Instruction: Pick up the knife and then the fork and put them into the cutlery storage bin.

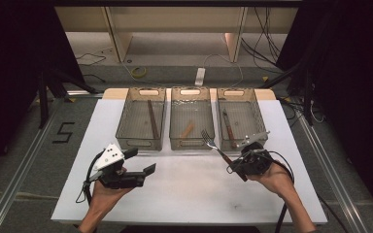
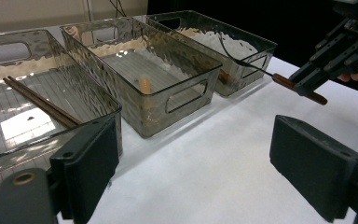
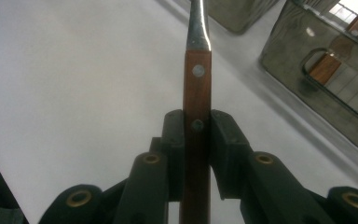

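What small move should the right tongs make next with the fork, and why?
Probably carry the wooden-handled metal fork forward over the right clear plastic bin and lower it. The right tongs grip its handle above the white table, and that bin already holds a similar wooden-handled utensil.

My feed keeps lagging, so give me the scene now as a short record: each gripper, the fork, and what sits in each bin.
right gripper: shut on the fork's wooden handle
fork: held above the white table, tines toward the bins
left gripper: open, nothing between the pads, near the left bin
left bin: brown chopsticks
middle bin: one short wooden piece
right bin: one wooden-handled utensil, kind not clear
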A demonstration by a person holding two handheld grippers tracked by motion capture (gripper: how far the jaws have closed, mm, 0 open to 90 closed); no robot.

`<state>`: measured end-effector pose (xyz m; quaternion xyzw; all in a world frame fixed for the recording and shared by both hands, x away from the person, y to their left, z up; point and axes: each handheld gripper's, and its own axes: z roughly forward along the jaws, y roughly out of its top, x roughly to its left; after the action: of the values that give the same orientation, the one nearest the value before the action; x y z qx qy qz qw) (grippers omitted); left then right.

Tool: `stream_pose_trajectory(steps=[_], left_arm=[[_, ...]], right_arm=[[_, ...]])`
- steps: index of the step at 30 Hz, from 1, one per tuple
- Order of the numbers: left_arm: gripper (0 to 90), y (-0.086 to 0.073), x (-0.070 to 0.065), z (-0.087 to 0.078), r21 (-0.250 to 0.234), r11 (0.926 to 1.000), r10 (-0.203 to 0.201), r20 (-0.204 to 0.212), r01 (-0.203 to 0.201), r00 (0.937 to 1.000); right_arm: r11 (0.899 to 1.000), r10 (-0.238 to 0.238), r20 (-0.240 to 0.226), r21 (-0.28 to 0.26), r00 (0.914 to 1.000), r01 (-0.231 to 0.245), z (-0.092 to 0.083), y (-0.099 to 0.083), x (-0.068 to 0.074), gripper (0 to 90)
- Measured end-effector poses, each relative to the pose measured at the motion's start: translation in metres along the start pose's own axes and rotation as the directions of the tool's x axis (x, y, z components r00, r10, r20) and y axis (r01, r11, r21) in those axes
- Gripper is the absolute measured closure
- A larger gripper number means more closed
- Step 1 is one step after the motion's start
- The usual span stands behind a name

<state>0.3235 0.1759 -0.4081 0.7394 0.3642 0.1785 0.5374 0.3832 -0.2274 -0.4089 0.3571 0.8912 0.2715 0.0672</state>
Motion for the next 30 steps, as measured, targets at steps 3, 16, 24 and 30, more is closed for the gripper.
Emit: stream_pose_trajectory(steps=[3, 16, 24, 30], left_arm=[[15.1, 0.0, 0.0, 0.0, 0.001, 1.0, 0.001, 0.0, -0.001, 1.0], [15.1, 0.0, 0.0, 0.0, 0.0, 1.0, 0.003, -0.001, -0.003, 1.0], [15.1, 0.0, 0.0, 0.0, -0.002, 1.0, 0.004, -0.002, -0.004, 1.0], [15.1, 0.0, 0.0, 0.0, -0.003, 1.0, 0.004, 0.0, -0.004, 1.0]], right_arm=[[1.0, 0.004, 0.019, -0.01, 0.9998, -0.004, -0.003, 0.005, -0.004, 77.0], [0.994, 0.083, 0.088, -0.076, 0.9927, -0.076, -0.016, 0.037, -0.042, 76.9], [0.986, 0.143, 0.133, -0.1, 0.9809, -0.13, -0.021, 0.058, -0.067, 76.9], [0.982, 0.173, 0.144, -0.104, 0.9742, -0.159, -0.02, 0.066, -0.078, 76.9]])
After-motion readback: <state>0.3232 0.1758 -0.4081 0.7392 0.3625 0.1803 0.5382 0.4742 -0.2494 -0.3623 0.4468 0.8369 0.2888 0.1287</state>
